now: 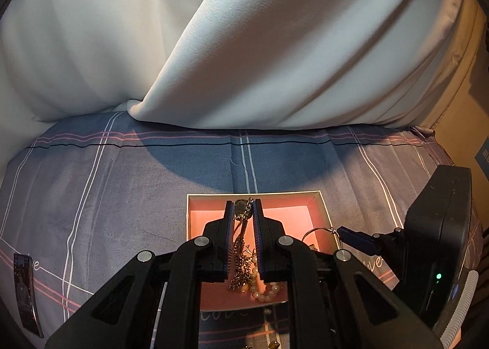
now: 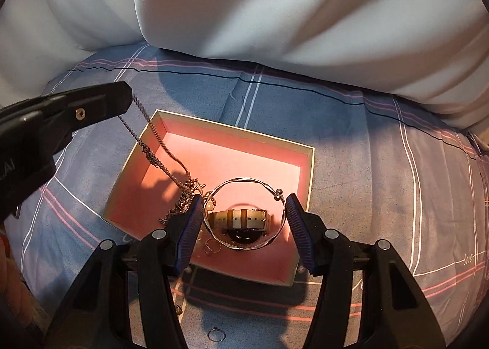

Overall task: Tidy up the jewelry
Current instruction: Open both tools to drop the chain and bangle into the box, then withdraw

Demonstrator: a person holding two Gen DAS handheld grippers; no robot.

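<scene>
So right now the left gripper [image 1: 243,211] is clamped on a thin gold chain necklace with a round pendant [image 1: 241,245], holding it up so the chain hangs down into the shallow square cardboard box with the pink lining [image 2: 310,165], its tail bunched in the box's near-left part. The right gripper [image 2: 244,220] is spread wide around a twisted silver bangle [image 2: 244,214] that sits over a cream-strapped watch [image 2: 241,219] in the box, not pinching anything as far as I can see. Looks like the step is lowering the chain in; next move probably calls for a slow drop so it doesn't snag the bangle. Box walls are low, and there's open pink floor toward the back. A small loose ring [image 2: 216,334] lies on the striped blue-grey bedsheet [image 2: 351,141] out front.
</scene>
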